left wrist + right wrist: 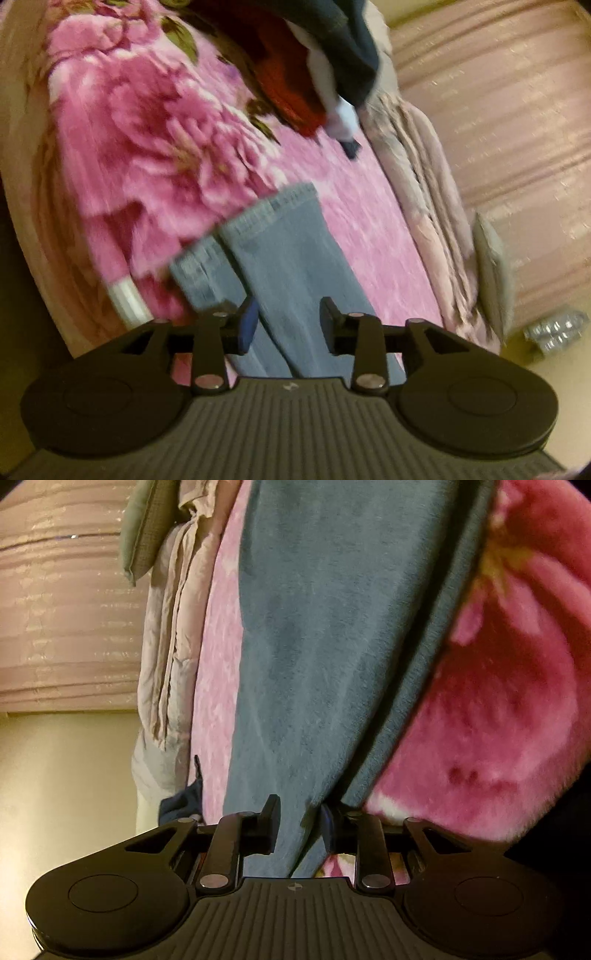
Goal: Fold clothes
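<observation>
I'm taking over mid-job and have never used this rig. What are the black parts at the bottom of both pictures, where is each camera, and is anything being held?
Each picture comes from a fisheye camera on a handheld two-finger gripper, looking forward along its fingers; a person holds one in each hand. The black parts are the grippers themselves. In the left wrist view, the left gripper stands over blue-grey trousers lying on a pink floral blanket, fingers apart, not visibly pressing the cloth. Further back lie a red garment and a dark one. In the right wrist view, the right gripper has the same trousers between its fingers; whether the pads pinch the cloth is unclear. A pale quilted cover lies at the blanket's edge.
</observation>
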### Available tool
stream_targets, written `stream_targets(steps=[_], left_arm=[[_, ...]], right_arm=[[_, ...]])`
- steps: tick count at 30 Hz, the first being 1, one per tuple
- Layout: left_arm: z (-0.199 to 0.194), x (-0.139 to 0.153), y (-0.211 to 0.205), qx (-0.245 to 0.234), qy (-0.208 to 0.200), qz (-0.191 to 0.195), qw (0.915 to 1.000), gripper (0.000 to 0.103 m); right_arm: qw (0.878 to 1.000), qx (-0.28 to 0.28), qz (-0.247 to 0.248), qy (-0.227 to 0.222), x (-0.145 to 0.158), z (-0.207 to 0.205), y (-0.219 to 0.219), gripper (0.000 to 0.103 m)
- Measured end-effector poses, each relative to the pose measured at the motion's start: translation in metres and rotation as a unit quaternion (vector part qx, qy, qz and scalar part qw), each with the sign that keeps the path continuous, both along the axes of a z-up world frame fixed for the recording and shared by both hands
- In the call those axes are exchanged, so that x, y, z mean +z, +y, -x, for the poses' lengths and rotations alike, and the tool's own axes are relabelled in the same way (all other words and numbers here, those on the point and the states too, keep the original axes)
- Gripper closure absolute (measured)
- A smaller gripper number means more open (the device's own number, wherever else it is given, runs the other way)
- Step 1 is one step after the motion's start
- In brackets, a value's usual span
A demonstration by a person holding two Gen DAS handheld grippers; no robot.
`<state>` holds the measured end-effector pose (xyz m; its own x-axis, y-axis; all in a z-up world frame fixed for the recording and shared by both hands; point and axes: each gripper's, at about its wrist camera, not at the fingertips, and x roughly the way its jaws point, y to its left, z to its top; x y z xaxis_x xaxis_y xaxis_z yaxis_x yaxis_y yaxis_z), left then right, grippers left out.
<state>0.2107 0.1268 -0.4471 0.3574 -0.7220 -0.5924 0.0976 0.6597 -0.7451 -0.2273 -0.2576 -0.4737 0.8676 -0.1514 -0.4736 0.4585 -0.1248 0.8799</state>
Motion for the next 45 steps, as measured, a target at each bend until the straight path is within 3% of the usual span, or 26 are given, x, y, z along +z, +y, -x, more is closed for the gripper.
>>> stream_targets(steps=[7,10,11,12,20,28,31,33,35,36,39,42,45], left_arm=[[-0.010,-0.011,-0.013,0.009,-0.001,-0.041,0.9991,0.072],[-0.016,-0.014,-0.018,0.017,-0.013,-0.043,0.9988,0.090],[-0.018,-0.014,-0.019,0.017,-0.014,-0.046,0.9987,0.103],[-0.020,-0.014,-0.020,0.017,-0.015,-0.048,0.9986,0.103],[0.002,0.020,0.014,-0.034,-0.098,-0.007,0.9946,0.103],[0.006,0.011,0.019,-0.045,-0.113,-0.028,0.9921,0.102],[0.011,0.005,0.007,-0.071,-0.152,-0.078,0.9828,0.102],[0.010,-0.008,0.002,-0.074,-0.135,-0.104,0.9826,0.101],[0.015,-0.008,0.008,-0.066,-0.137,-0.098,0.9836,0.100],[0.017,-0.005,0.010,-0.062,-0.139,-0.104,0.9828,0.100],[0.020,0.002,0.018,-0.053,-0.139,-0.114,0.9823,0.101],[0.019,0.008,0.028,-0.041,-0.128,-0.101,0.9857,0.102],[0.014,0.006,0.033,-0.015,-0.091,-0.066,0.9935,0.101]], right_arm=[[1.000,-0.004,-0.003,0.002,-0.004,-0.003,-0.004,0.076],[1.000,-0.003,0.012,0.010,-0.005,-0.008,-0.006,0.076],[1.000,-0.002,0.018,0.012,-0.004,-0.010,-0.006,0.078],[0.999,-0.001,0.030,0.023,-0.002,-0.011,-0.006,0.103],[0.993,0.016,0.113,0.016,0.032,0.003,0.006,0.103],[0.992,0.035,0.115,0.042,0.026,0.010,0.025,0.103],[0.989,0.052,0.124,0.067,0.020,0.003,0.024,0.103],[0.990,0.052,0.106,0.082,0.010,0.001,0.024,0.103],[0.990,0.049,0.107,0.080,0.012,0.004,0.025,0.103],[0.990,0.048,0.108,0.078,0.014,0.005,0.026,0.099],[0.991,0.024,0.109,0.067,0.021,0.019,0.023,0.053],[0.996,0.000,0.089,0.030,0.018,0.035,0.017,0.053],[0.998,-0.003,0.065,0.001,0.011,0.038,0.011,0.055]])
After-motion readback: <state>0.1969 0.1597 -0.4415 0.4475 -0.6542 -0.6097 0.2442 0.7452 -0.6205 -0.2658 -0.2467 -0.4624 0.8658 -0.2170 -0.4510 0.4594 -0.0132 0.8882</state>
